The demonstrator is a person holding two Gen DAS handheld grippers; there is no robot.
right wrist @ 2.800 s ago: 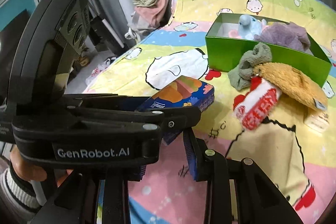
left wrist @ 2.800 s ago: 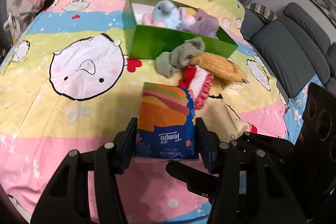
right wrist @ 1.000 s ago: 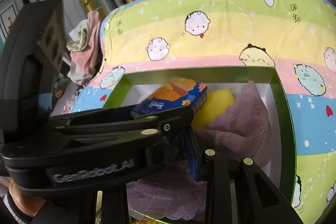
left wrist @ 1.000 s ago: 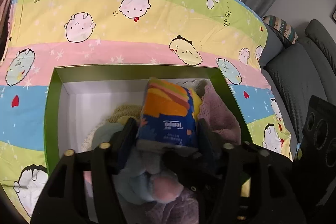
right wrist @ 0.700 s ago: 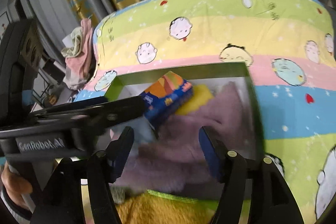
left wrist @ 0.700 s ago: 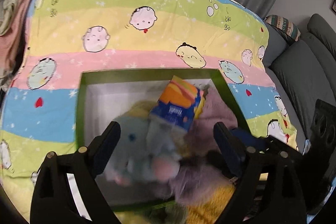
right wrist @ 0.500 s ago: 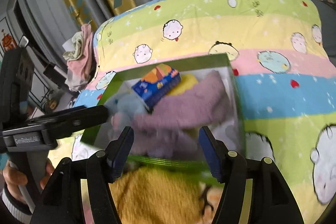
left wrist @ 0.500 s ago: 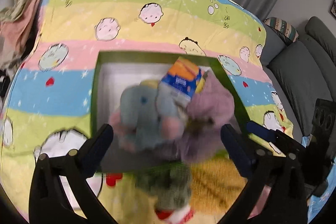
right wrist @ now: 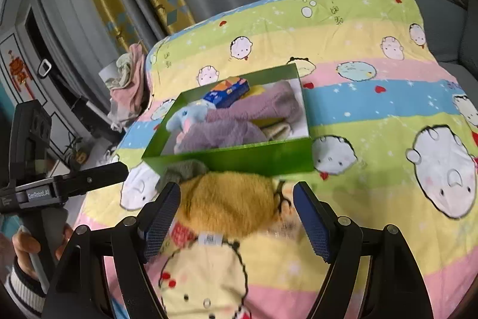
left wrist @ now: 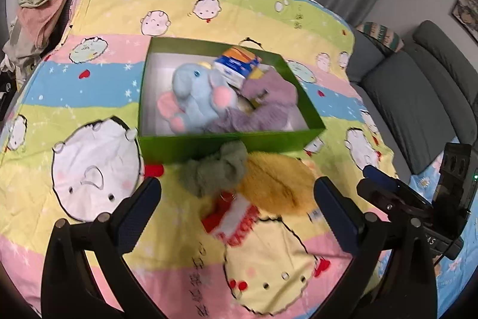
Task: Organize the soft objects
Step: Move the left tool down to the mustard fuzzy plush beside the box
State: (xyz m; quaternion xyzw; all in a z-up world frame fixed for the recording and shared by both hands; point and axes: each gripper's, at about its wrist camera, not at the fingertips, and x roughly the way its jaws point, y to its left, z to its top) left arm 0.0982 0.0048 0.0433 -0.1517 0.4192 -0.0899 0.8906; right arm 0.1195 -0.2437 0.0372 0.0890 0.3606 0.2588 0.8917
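Tissue pack (left wrist: 237, 65) tilted in green box (left wrist: 227, 144) — blue-orange; both grippers' tongs apart.

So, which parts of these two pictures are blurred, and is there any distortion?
Left wrist view: the green sock, yellow plush and red sock are smeared by motion; the box is slightly soft. Right wrist view: the yellow plush is soft, the fingers sharp. Both views: fisheye bends the bed's edges, with dark corners.
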